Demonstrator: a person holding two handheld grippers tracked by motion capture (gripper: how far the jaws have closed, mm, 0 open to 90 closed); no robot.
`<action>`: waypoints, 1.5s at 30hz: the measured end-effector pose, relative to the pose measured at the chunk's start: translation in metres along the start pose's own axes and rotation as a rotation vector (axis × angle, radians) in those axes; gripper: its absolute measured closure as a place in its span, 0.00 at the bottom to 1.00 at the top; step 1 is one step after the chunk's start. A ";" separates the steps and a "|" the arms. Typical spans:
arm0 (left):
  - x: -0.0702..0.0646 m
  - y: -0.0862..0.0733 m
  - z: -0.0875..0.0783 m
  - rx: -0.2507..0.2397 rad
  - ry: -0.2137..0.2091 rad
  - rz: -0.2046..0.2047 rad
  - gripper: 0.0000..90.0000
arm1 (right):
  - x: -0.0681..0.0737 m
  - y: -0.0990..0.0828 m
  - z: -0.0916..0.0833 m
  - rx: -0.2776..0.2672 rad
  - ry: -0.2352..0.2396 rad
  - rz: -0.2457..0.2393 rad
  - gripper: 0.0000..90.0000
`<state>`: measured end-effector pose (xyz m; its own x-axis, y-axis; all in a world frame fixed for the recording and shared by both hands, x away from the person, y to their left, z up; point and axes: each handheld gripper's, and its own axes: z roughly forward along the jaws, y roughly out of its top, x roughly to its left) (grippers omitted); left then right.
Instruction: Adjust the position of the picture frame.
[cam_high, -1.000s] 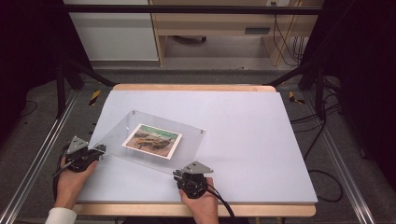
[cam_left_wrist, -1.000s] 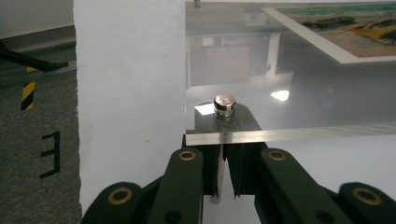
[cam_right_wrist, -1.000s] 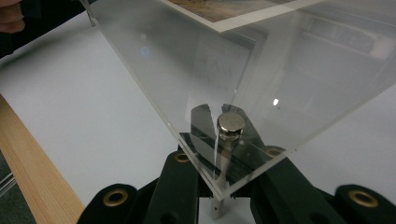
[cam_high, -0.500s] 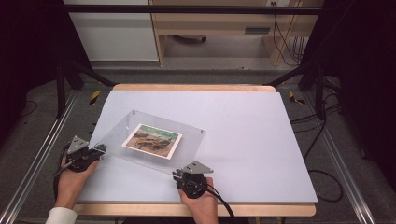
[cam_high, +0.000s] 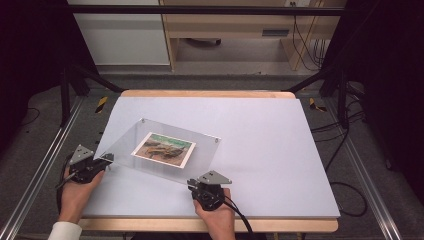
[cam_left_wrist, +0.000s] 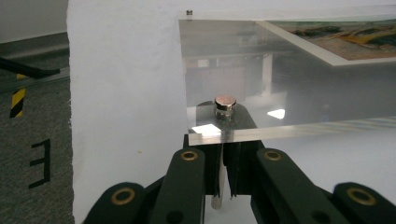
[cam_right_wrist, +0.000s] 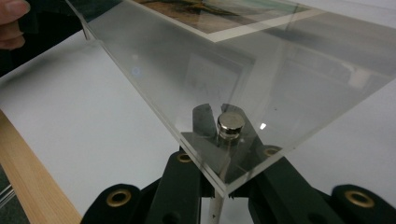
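From my remote seat the largest thing is the table (cam_high: 280, 145), a broad rectangle with a matte, pale lilac-white top and a light wooden edge. Grey speckled floor surrounds it, with dark frame rails at either side and, beyond its far edge, a white cabinet and a wooden shelf unit with hanging cables.

On the table's near-left part I see the acrylic frame (cam_high: 200, 150), a clear, glossy, hard-edged rectangular sheet standing on short metal legs at its corners. Sandwiched in its middle is a print (cam_high: 164, 149) with a white border and a brown and green picture.

At the frame's left corner I have the left gripper (cam_high: 107, 159), its black jaws drawn tight on the slim metal leg under a round, copper-tinted stud cap (cam_left_wrist: 225, 102). At the frame's near corner I have the right gripper (cam_high: 192, 183), its jaws likewise pinched on the leg beneath a shiny silver stud cap (cam_right_wrist: 230, 123). Those right jaws have just been closing a little, leg between them.
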<state>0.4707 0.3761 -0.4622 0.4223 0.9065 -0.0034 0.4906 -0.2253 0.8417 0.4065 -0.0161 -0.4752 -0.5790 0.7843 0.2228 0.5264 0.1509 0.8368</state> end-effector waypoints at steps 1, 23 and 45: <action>-0.001 0.001 0.000 0.000 -0.005 0.001 0.94 | 0.000 0.000 0.000 0.000 0.000 0.000 0.94; -0.003 0.002 0.002 0.003 -0.019 0.007 0.94 | -0.007 0.004 -0.002 0.000 -0.004 0.020 0.95; -0.018 0.034 -0.023 -0.116 -0.049 -0.016 0.94 | -0.031 0.045 -0.026 -0.063 0.035 0.031 0.92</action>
<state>0.4624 0.3603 -0.4216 0.4529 0.8906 -0.0414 0.4071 -0.1653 0.8983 0.4323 -0.0496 -0.4310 -0.5852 0.7662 0.2655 0.5045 0.0878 0.8589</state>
